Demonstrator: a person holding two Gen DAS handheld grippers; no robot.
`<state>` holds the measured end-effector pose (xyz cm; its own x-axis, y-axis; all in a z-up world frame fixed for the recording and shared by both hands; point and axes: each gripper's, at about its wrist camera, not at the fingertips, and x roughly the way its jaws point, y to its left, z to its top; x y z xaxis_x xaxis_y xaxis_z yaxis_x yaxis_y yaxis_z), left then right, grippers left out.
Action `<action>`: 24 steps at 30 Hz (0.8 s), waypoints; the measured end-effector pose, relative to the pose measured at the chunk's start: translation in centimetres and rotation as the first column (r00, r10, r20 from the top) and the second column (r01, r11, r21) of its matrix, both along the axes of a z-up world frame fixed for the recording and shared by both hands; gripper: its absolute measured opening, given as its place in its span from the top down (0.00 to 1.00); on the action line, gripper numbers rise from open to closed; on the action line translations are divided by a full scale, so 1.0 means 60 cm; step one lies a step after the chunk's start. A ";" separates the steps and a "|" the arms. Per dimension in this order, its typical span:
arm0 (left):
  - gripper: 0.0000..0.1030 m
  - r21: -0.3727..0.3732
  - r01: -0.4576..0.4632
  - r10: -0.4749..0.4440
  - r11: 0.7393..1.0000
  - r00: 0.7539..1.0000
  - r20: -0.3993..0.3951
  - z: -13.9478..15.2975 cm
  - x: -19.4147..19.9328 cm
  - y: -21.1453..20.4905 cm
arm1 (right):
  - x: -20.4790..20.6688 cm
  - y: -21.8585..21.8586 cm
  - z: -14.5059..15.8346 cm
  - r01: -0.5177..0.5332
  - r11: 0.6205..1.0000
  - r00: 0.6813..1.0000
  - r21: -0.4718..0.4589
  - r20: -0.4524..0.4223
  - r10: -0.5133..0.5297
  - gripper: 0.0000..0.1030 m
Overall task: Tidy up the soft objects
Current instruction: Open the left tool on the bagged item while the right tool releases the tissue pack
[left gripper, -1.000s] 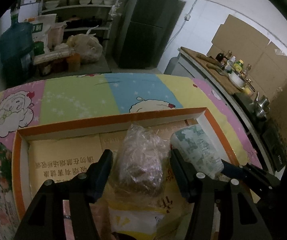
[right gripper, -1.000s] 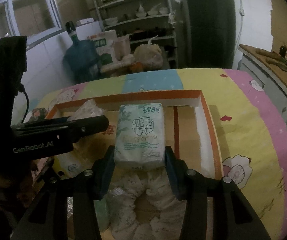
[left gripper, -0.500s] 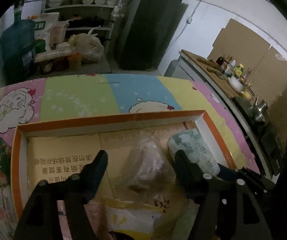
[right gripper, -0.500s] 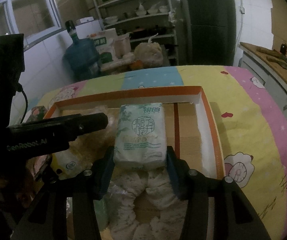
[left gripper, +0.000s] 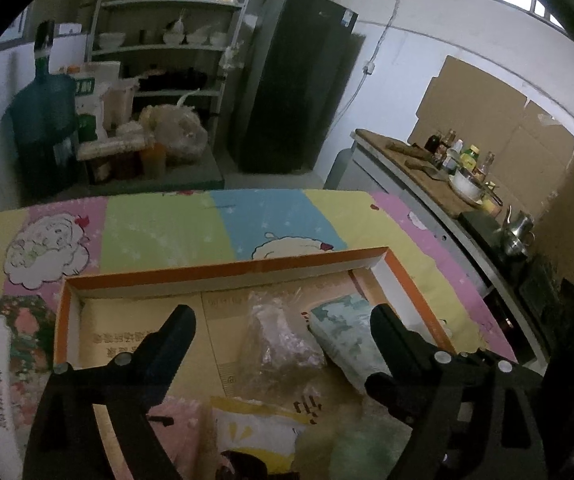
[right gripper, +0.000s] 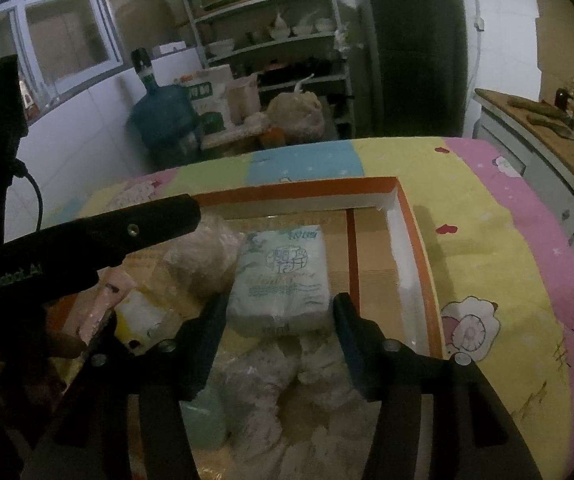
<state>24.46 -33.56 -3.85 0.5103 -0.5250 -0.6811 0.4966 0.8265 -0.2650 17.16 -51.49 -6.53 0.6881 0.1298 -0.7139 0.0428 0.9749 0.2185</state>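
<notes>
An orange-rimmed cardboard box lies open on the bed. Inside lie a crinkly clear plastic bag, a pale green tissue pack, a yellow-white packet and a white fluffy item. My left gripper is open and raised above the plastic bag, not touching it. My right gripper is shut on the near end of the tissue pack, which rests in the box. The left gripper's finger crosses the right wrist view above the plastic bag.
The box sits on a pastel cartoon bedsheet. A floral bag lies left of the box. Behind stand a water jug, shelves and a dark fridge. A counter with bottles runs along the right.
My left gripper let go of the plastic bag, opened wide and lifted back; the bag now lies in the box. My right gripper stays shut on the tissue pack.
</notes>
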 end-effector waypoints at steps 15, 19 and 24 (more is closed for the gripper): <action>0.14 -0.048 0.012 -0.007 0.999 0.994 0.113 0.075 -0.087 0.048 | -0.079 0.042 0.068 0.102 0.993 0.985 -0.060 0.145 -0.092 0.35; 0.14 -0.037 -0.006 0.012 0.999 0.985 0.173 0.091 -0.123 0.076 | -0.105 0.059 0.083 0.134 0.990 0.974 -0.053 0.192 -0.122 0.35; 0.14 -0.035 -0.010 0.019 0.999 0.966 0.259 0.110 -0.170 0.114 | -0.132 0.087 0.099 0.151 0.988 0.963 -0.045 0.232 -0.136 0.35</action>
<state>14.23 -26.71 2.73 0.6750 -0.5362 -0.5068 0.5401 0.8271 -0.1557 9.21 -46.30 -0.59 0.8416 -0.0215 -0.5397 0.1394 0.9740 0.1785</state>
